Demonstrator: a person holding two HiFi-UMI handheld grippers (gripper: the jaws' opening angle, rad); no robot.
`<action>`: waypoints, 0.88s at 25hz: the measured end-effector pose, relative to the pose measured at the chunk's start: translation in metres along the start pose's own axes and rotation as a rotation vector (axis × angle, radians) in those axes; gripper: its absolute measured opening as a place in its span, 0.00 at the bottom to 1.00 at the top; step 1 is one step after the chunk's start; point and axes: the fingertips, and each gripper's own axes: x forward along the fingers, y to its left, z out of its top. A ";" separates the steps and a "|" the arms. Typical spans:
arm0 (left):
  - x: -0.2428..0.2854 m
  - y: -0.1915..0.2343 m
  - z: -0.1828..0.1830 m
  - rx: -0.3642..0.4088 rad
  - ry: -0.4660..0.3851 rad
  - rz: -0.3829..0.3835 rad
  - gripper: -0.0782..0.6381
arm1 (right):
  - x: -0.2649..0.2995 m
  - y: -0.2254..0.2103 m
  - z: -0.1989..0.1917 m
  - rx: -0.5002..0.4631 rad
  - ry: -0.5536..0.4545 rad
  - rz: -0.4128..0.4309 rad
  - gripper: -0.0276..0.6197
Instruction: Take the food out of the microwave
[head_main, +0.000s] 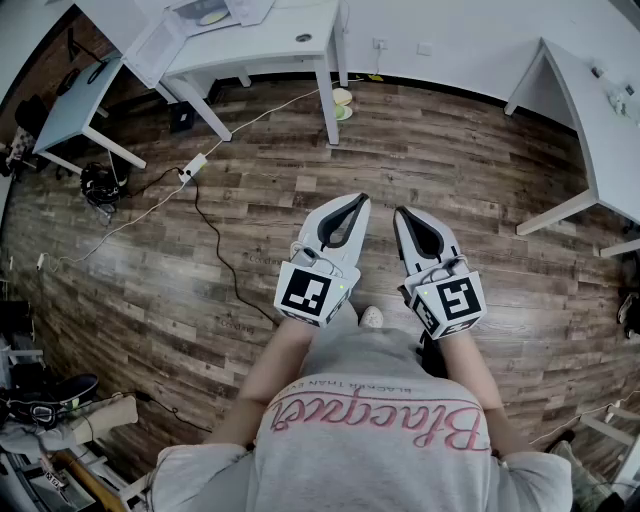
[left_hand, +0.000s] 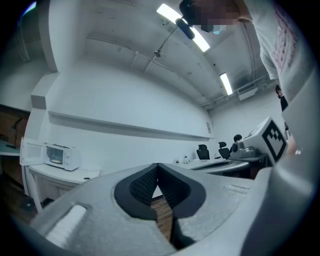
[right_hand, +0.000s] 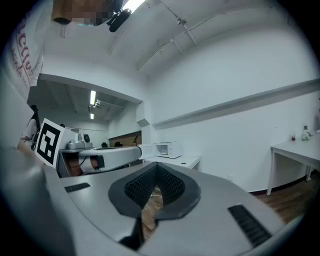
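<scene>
The white microwave (left_hand: 61, 156) stands on a white table (left_hand: 55, 174) against the far wall, its door (left_hand: 29, 152) swung open to the left. It is also small and distant in the right gripper view (right_hand: 169, 149). In the head view it sits at the top edge (head_main: 205, 14), and a pale round thing shows inside it. My left gripper (head_main: 362, 198) and right gripper (head_main: 400, 212) are held side by side over the wooden floor, far from the microwave. Both are shut with nothing between the jaws, tips meeting (left_hand: 158, 165) (right_hand: 156, 165).
A black cable (head_main: 215, 245) and a power strip (head_main: 192, 166) lie on the floor between me and the microwave table (head_main: 300, 45). Another white table (head_main: 590, 110) stands at the right and a grey one (head_main: 70, 105) at the left. Clutter lies at the lower left.
</scene>
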 end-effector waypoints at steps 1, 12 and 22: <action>0.001 -0.001 0.004 -0.036 -0.010 -0.005 0.12 | -0.001 -0.002 0.001 0.002 0.010 -0.005 0.06; -0.002 0.034 0.006 -0.082 -0.010 0.018 0.12 | 0.032 0.011 0.005 0.001 -0.002 0.030 0.06; -0.015 0.112 0.006 -0.048 -0.014 0.065 0.12 | 0.104 0.050 0.010 -0.040 -0.017 0.103 0.06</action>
